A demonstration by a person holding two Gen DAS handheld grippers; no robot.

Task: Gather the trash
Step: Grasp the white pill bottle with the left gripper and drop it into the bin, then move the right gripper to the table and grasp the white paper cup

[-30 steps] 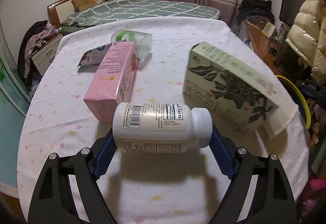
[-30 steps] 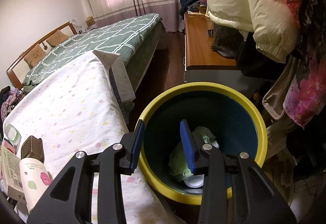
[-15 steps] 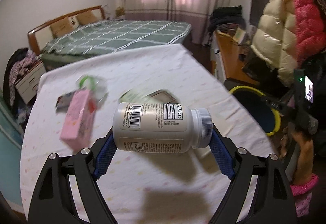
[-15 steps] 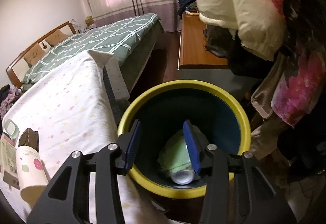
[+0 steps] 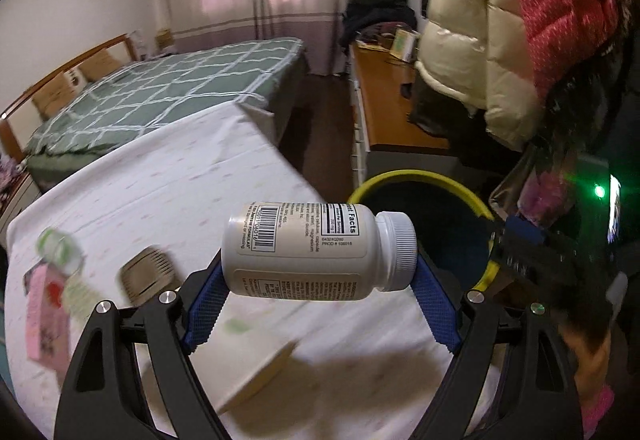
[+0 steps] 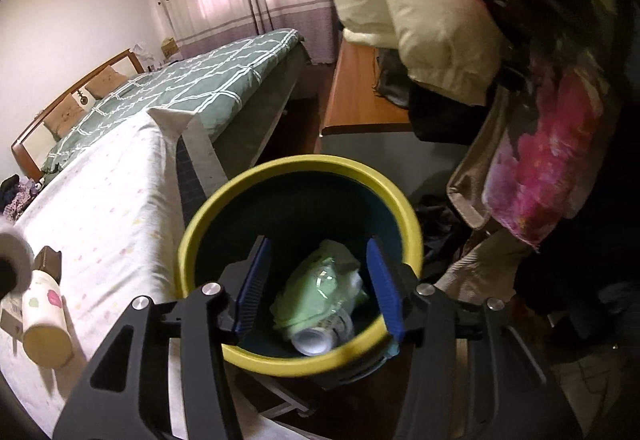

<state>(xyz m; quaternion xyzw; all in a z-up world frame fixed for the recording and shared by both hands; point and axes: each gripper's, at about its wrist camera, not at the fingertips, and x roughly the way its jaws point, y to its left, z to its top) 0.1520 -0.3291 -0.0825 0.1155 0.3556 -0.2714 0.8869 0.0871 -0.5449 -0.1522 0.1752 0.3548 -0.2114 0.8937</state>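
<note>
My left gripper (image 5: 318,294) is shut on a white pill bottle (image 5: 316,250) held sideways, cap to the right, above the table near its right edge. The yellow-rimmed bin (image 5: 420,178) stands beyond the table edge, right of the bottle. My right gripper (image 6: 318,286) is open and empty just above the bin (image 6: 304,164), which holds green crumpled trash (image 6: 320,288) and a can (image 6: 316,338). The right gripper also shows at the bin's far side in the left wrist view (image 5: 524,232).
On the table (image 5: 160,176) lie a pink carton (image 5: 46,316), a cream bottle (image 6: 42,316), a dark comb-like box (image 5: 146,274) and a clear cup (image 5: 58,248). Hanging coats (image 6: 460,20) crowd the right. A bed (image 6: 192,88) and a wooden desk (image 5: 388,112) stand behind.
My left gripper has swung right with the pill bottle, from facing the table's clutter to facing the bin. My right gripper has opened wider and stays over the bin.
</note>
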